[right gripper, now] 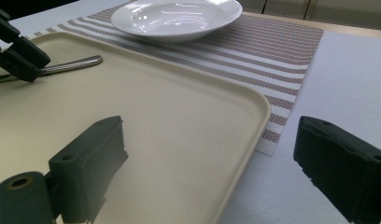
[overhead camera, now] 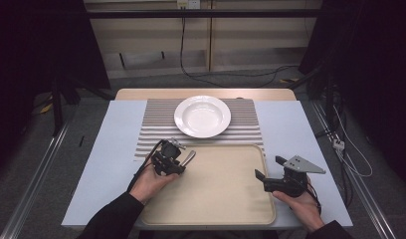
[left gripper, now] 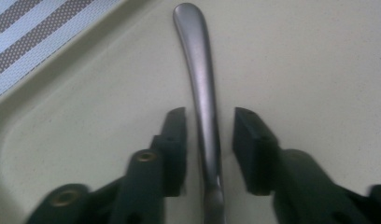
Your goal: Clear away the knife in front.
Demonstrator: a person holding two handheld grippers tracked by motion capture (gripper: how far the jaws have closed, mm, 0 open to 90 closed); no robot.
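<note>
A metal utensil handle (left gripper: pixel 202 93) runs between the jaws of my left gripper (left gripper: pixel 209 116), with a narrow gap on each side, so the pads do not press on it. The jaws stand open. The handle (overhead camera: pixel 190 157) points right over the far left corner of the beige tray (overhead camera: pixel 221 199), and its head is hidden under the gripper (overhead camera: pixel 178 159). My right gripper (overhead camera: pixel 269 168) hovers at the tray's right edge, wide open with nothing between its jaws (right gripper: pixel 212 140). From there the handle (right gripper: pixel 72 64) and the left gripper (right gripper: pixel 16 56) show far off.
A white deep plate (overhead camera: pixel 202 116) sits on a striped placemat (overhead camera: pixel 156 124) beyond the tray. In the right gripper view the plate (right gripper: pixel 177 16) and placemat (right gripper: pixel 272 46) lie past the tray rim (right gripper: pixel 254 100). A pale blue cloth (overhead camera: pixel 290 129) covers the table.
</note>
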